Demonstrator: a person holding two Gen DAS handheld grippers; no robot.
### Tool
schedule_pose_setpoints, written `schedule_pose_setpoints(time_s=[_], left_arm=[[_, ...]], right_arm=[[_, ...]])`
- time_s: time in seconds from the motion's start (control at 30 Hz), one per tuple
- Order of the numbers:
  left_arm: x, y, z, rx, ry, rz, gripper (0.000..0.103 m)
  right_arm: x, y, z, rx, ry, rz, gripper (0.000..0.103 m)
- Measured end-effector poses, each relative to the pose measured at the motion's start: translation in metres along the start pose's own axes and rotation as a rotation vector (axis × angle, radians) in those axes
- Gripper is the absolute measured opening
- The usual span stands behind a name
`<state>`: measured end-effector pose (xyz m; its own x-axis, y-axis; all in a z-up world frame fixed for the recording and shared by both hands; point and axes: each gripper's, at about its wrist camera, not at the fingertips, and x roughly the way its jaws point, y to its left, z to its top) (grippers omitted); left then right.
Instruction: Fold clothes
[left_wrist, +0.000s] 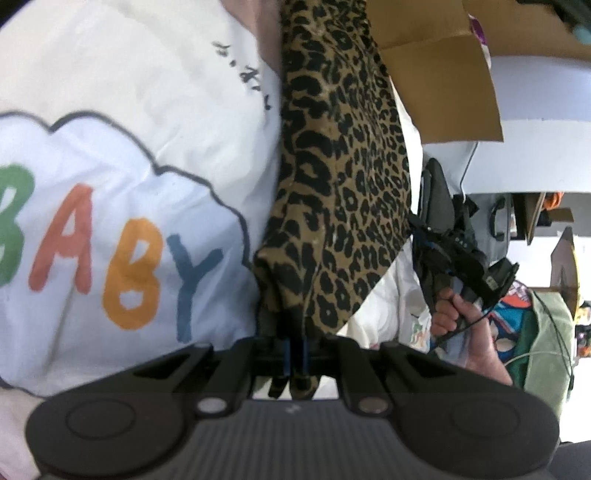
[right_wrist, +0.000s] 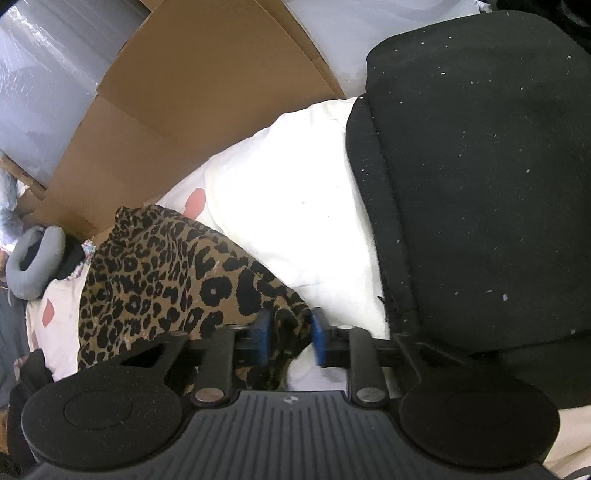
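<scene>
**Leopard cloth held at two ends**

While my left gripper (left_wrist: 294, 354) is closed tight, its two blue pads have a bunched edge of the brown leopard-print fabric garment (left_wrist: 340, 177) between them, and a small piece of that cloth hangs out below the pads. From the pads the garment goes up as a long, narrow band through the middle of the left wrist view. Just beside it on the left lies a white soft cloth with a grey cloud outline and the coloured letters BABY (left_wrist: 122, 206), and I cannot tell if the two touch. To the right of the band I see my right hand (left_wrist: 461, 317) around the black handle of my other tool, and above it a flap of brown cardboard (left_wrist: 443, 85).

In the right wrist view, my right gripper (right_wrist: 291, 332) has a fold of the same leopard garment (right_wrist: 155, 273) between its blue pads (right_wrist: 320, 338). The pads stand only a little apart with the cloth filling the gap, so they grip it. From there the garment spreads to the left over a white pillow-like cloth with pink spots (right_wrist: 295, 184). A large black fabric piece with white lint (right_wrist: 480, 184) covers the right side, on top of the white cloth. Brown cardboard panels (right_wrist: 184, 92) stand behind, and a grey padded ring (right_wrist: 33, 258) lies at the far left.
</scene>
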<state>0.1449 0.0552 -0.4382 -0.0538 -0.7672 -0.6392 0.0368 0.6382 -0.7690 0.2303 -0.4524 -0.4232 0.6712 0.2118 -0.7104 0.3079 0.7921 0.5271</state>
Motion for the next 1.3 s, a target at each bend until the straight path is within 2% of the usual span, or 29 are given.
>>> schedule_pose_setpoints(time_s=[0.1,0.23,0.5,0.8,1.03,1.3], left_arm=[[-0.005,-0.006,0.004,0.000,0.001,0.017,0.006],[-0.020,-0.015,0.011,0.008,0.001,0.028,0.005],[-0.053,-0.040,0.033,0.057,0.006,0.115,0.005],[-0.102,-0.066,0.054,0.112,-0.040,0.204,0.005],[-0.132,-0.079,0.059,0.115,-0.099,0.244,0.005],[-0.159,-0.058,0.054,0.081,-0.111,0.262,0.005]], right_arm=[[-0.008,0.007,0.002,-0.019,-0.002,-0.006,0.006],[-0.020,0.018,0.005,-0.020,0.003,-0.003,0.005],[-0.045,0.043,0.005,0.015,0.028,0.004,0.005],[-0.077,0.066,0.002,0.046,0.052,0.050,0.005],[-0.086,0.088,-0.009,0.031,0.162,0.109,0.004],[-0.088,0.102,-0.029,-0.022,0.253,0.129,0.004]])
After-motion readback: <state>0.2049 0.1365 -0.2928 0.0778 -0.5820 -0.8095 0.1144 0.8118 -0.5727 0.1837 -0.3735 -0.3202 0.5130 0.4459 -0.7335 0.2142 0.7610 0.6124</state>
